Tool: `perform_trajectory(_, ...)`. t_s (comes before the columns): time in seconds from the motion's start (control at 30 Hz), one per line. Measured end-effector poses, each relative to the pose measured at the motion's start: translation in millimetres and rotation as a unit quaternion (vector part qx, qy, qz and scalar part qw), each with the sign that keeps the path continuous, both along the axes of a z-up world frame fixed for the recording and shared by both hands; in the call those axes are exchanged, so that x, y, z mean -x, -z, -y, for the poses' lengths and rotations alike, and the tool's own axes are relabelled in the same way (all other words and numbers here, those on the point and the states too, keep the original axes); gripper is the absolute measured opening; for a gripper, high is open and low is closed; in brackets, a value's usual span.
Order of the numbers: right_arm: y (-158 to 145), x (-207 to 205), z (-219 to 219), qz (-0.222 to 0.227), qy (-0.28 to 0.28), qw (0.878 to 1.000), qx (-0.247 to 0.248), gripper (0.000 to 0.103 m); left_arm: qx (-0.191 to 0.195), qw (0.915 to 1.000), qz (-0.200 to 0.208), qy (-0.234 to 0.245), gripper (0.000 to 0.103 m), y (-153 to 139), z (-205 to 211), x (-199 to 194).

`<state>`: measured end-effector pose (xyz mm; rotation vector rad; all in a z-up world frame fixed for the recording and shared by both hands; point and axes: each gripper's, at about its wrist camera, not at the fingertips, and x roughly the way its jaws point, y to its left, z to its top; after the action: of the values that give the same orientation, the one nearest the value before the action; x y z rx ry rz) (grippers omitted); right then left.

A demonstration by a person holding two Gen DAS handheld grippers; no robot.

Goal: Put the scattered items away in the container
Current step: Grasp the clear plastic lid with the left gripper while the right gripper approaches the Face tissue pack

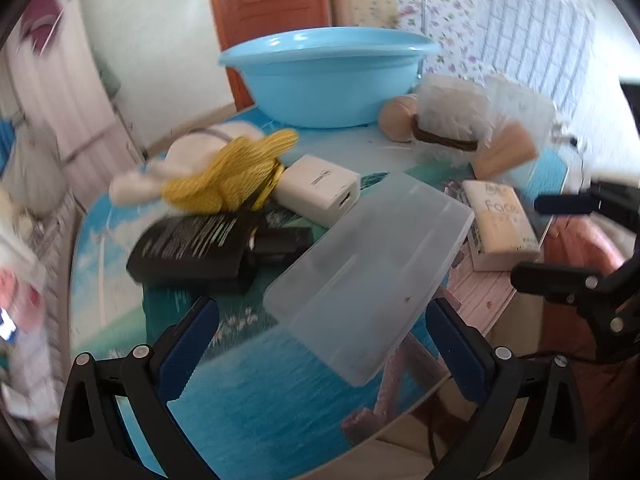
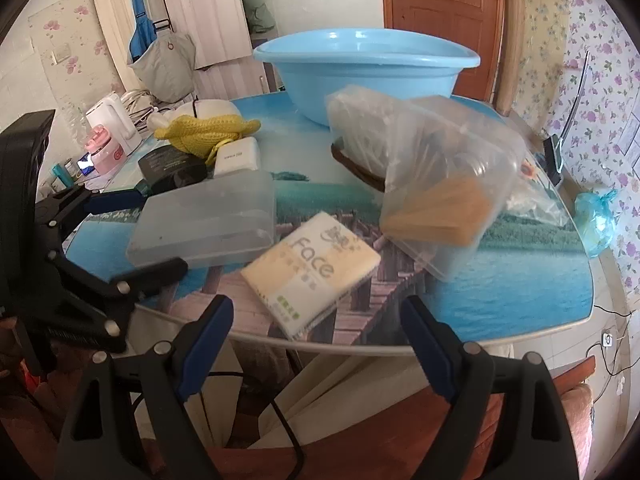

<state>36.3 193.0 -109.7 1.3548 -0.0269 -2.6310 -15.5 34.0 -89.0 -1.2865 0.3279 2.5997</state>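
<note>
Smooth blue plastic basin [image 2: 366,80], round, at upper centre on the glossy printed surface [image 2: 500,280]. Before it: frosted rectangular box [image 2: 204,220], soft tissue pack [image 2: 312,272], crinkled clear bag [image 2: 432,168] of wooden sticks, yellow knit [image 1: 232,172], white charger [image 1: 318,190], black pouch [image 1: 192,248]. Left gripper [image 1: 322,352] and right gripper [image 2: 316,344]: fingers apart, empty. Basin interior hidden; left view blurred.

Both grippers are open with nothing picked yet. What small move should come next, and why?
Probably ease the left gripper forward around the frosted clear plastic box: it lies directly ahead of the open jaws, nearest, unobstructed, and the light blue plastic basin looks empty.
</note>
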Motion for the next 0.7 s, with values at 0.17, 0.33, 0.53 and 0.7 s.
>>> perform_trajectory(0.17, 0, 5, 3, -0.002, -0.001, 1.000, -0.005, 0.086, 0.019, 0.9993, -0.005, 0.033, 0.103, 0, -12, 4)
perform_trajectory(0.33, 4, 6, 1, 0.009, -0.010, 1.000, 0.002, 0.066, -0.021, 0.9979, 0.005, 0.061, 0.084, -3, -11, -4)
perform_trajectory(0.53, 2, 4, -2, 0.007, -0.018, 1.000, 0.000, 0.054, -0.039, 0.9963, 0.013, 0.075, 0.068, -5, -9, -13)
perform_trajectory(0.7, 2, 1, -6, 0.006, -0.026, 1.000, 0.005, 0.047, -0.068, 0.9948, 0.029, 0.069, 0.068, -8, 1, -21)
